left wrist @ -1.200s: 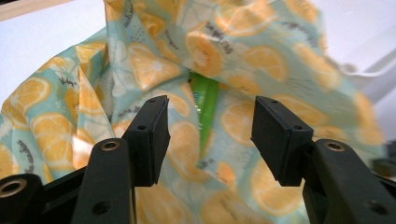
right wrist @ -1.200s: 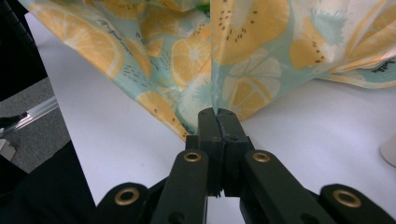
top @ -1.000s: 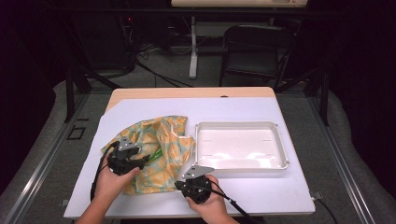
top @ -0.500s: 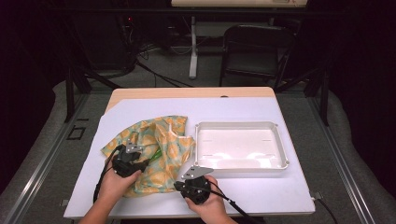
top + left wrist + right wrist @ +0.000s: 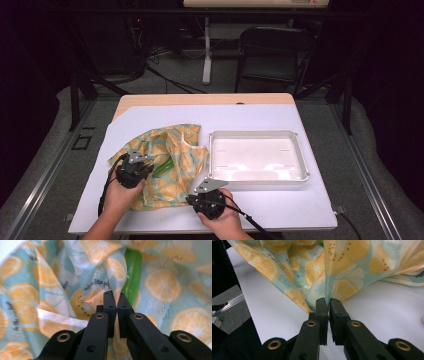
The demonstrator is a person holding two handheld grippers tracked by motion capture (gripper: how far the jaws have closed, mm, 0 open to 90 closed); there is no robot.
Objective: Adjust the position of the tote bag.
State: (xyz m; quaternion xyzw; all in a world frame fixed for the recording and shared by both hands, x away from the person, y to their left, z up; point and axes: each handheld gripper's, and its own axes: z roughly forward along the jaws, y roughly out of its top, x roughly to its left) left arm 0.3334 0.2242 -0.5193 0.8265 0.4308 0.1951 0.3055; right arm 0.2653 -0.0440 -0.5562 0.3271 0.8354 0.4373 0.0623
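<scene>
Right tongs (image 5: 200, 191): nearest, at the front edge of the bench, held in the person's right hand; in the right gripper view (image 5: 328, 300) the jaws are clenched on a raised fold at the cloth's near edge, having just eased apart a little with the cloth between them.
Left tongs (image 5: 141, 161): a little farther in and to the left, held in the left hand, resting on the cloth; in the left gripper view (image 5: 116, 293) the jaws have just closed and grasp a pinched ridge of the fabric.
Cloth (image 5: 167, 170): light blue with orange slices printed on it, lying rumpled on the left half of the bench, its right edge just beside the tray.
Green strip (image 5: 132, 275): shows among the folds just past the left tongs' tips.
Tray (image 5: 215, 137): white, shallow, rectangular, on the right half, beyond the right tongs.
Bench (image 5: 300, 210): covered with a white sheet, bare wood along the far edge.
Chair (image 5: 272, 50): dark, on the floor past the bench.
</scene>
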